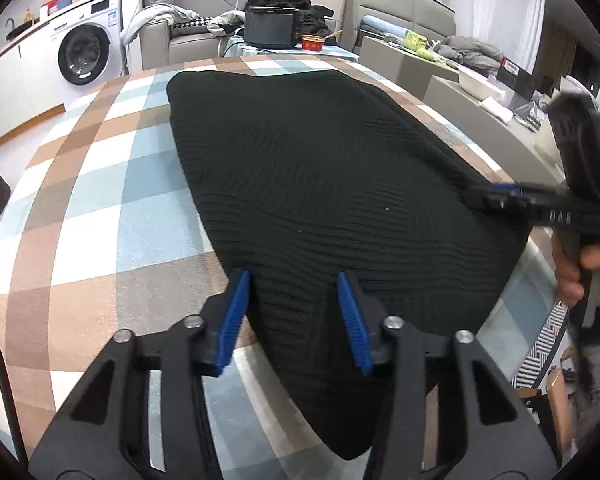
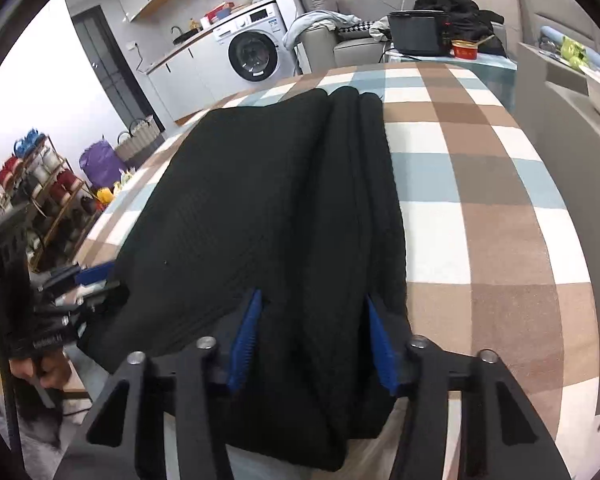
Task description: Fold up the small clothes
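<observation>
Blue ribbed pads fill the bottom of my left wrist view: the left gripper (image 1: 294, 322) angles steeply down at the near edge of the black ribbed knit garment (image 1: 324, 168). Its fingers stand partly apart, and the garment's near left corner lies in the gap between them. I cannot see either pad (image 1: 232, 320) pressing the cloth, so I read it as open around the fabric rather than clamped.

That garment lies flat on the checked tablecloth (image 1: 96, 208), brown, white and pale blue, taking up most of the middle of the table.

Far right in the same view, the right gripper (image 1: 496, 196) reaches in sideways at the garment's right edge, with a hand (image 1: 580, 268) wrapped round its handle. Pale letters run along its black body, but I cannot read them reliably.

From the right wrist view, I see the right gripper tilted steeply down as well. Its fingers (image 2: 244, 340) are partly apart and straddle a bundle of lengthwise folds at the garment's near right side. The cloth bulges between the pads; whether they actually pinch it, I cannot tell.

Beyond the table stands a white washing machine (image 2: 256, 54); its label is too small to read.
</observation>
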Available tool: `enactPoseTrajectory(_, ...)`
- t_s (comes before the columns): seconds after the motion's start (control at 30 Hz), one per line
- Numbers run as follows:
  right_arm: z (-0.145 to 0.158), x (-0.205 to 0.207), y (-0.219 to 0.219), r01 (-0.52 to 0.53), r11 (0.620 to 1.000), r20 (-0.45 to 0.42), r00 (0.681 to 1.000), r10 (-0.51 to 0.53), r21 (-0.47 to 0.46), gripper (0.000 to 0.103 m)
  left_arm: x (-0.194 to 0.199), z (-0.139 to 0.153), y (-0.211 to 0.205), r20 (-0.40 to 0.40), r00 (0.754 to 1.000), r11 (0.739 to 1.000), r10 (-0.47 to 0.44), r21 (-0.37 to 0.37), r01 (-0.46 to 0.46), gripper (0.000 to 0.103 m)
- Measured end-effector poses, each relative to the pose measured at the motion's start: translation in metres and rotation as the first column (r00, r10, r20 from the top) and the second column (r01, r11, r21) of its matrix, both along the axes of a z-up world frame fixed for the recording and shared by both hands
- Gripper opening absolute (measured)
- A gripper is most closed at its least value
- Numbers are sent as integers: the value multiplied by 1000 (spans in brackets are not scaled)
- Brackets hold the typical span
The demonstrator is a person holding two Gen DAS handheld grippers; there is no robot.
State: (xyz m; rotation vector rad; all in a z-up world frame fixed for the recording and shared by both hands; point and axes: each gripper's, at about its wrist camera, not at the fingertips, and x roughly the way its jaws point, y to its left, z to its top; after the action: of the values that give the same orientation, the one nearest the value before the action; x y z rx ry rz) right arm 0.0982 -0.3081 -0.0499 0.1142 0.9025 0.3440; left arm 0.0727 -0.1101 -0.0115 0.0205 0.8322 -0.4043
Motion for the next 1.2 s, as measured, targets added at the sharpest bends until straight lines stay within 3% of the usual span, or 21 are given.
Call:
enactPoseTrajectory(0.27, -3, 0, 37, 15, 1000, 7, 1000, -15, 27, 37, 21, -2, 37, -8, 996, 996, 83, -12, -84, 35)
enactPoseTrajectory(0.6, -2, 63, 84, 55, 998, -2, 998, -55, 4, 37, 79, -1, 81, -2, 985, 985, 175, 15, -174, 35)
enactPoseTrajectory(0.77, 5, 62, 86, 53, 998, 48, 998, -51, -34, 46, 82, 1, 89, -4, 979, 979, 203, 8, -203, 35)
enactPoseTrajectory(0.83, 12, 54, 82, 57, 997, 89, 995, -52, -48, 59, 76, 4, 91, 17, 977, 977, 213, 20, -213, 36)
enactPoseTrajectory(0.87, 18, 48, 80, 61, 997, 120, 991, -55, -49, 64, 72, 6, 90, 27, 975, 975, 220, 23, -221, 38)
enactPoseTrajectory(0.93, 27, 37, 79, 53, 998, 168, 985, -45, -43, 90, 62, 10, 93, 58, 969, 971, 239, 17, -240, 56)
enactPoseTrajectory(1.03, 38, 21, 80, 31, 998, 239, 971, -19, -49, 102, 45, 18, 95, 123, 961, 969, 247, -3, -249, 79)
enactPoseTrajectory(1.17, 47, 3, 90, -4, 998, 322, 946, 26, -70, 103, 27, 26, 97, 190, 952, 970, 242, -37, -239, 88)
enactPoseTrajectory(1.2, 48, -1, 92, -11, 997, 340, 940, 35, -70, 103, 24, 27, 97, 197, 950, 970, 241, -42, -238, 95)
